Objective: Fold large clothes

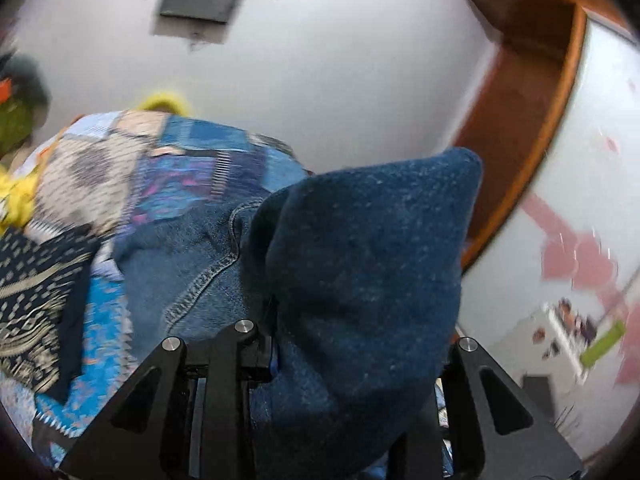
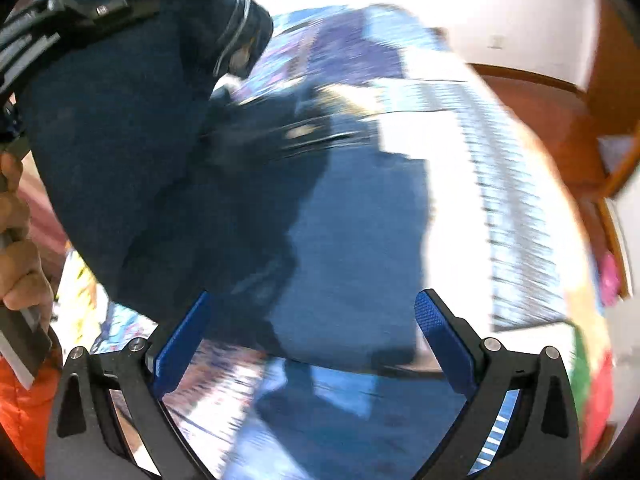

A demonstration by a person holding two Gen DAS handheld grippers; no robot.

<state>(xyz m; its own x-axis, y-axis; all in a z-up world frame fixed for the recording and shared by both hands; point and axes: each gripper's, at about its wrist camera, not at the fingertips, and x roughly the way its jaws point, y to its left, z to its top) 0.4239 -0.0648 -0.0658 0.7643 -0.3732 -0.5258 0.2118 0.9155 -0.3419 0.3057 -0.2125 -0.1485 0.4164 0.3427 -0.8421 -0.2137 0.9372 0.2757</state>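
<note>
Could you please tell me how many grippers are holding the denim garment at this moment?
1. The left gripper is clamped on a raised fold of the denim garment; the right gripper hangs above it, jaws wide and empty.

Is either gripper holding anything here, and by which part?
The left gripper is shut on a bunched fold of the jeans; which part of them cannot be told. The right gripper is open and holds nothing.
</note>
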